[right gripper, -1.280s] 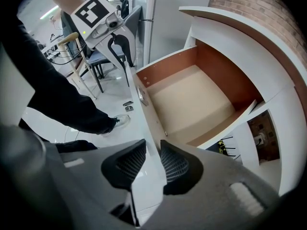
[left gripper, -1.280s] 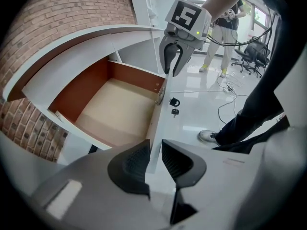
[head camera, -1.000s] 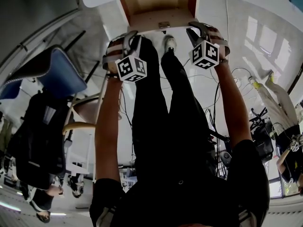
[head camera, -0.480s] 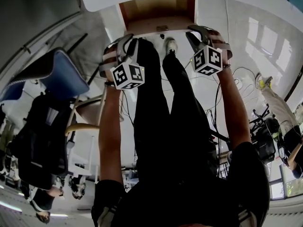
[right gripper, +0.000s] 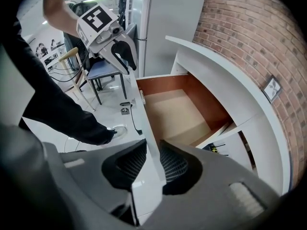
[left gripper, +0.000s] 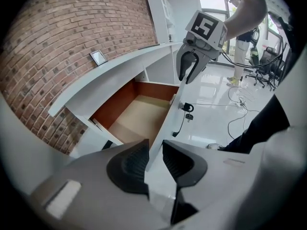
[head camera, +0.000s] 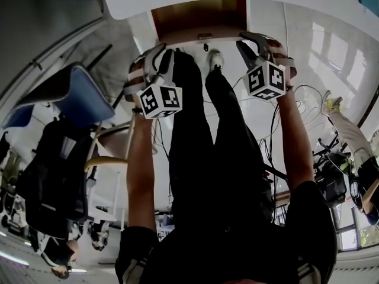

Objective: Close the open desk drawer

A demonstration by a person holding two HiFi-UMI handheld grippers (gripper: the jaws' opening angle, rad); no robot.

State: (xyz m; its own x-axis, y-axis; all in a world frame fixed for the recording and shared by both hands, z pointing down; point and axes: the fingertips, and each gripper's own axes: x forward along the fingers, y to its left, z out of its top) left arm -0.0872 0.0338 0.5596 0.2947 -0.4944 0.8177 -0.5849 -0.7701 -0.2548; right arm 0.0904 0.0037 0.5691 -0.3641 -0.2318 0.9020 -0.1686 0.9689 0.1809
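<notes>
Where the brick wall (left gripper: pixel 72 47) stands, a long white surface (left gripper: pixel 110 75) is set against it. Under the top of the surface, the drawer (left gripper: pixel 139 121) is seen pulled out, with its brown inside open to view. The drawer's white front (right gripper: pixel 148 128) is pinched along its top edge by two tools. Near one end it is held by the left hand-held gripper (left gripper: pixel 153 150), and near the other end by the right hand-held gripper (right gripper: pixel 152 152). In each one, the jaws are closed on the front from both sides. A small dark key (left gripper: pixel 187 108) is seen hanging on the outer face of the front, between the two.
</notes>
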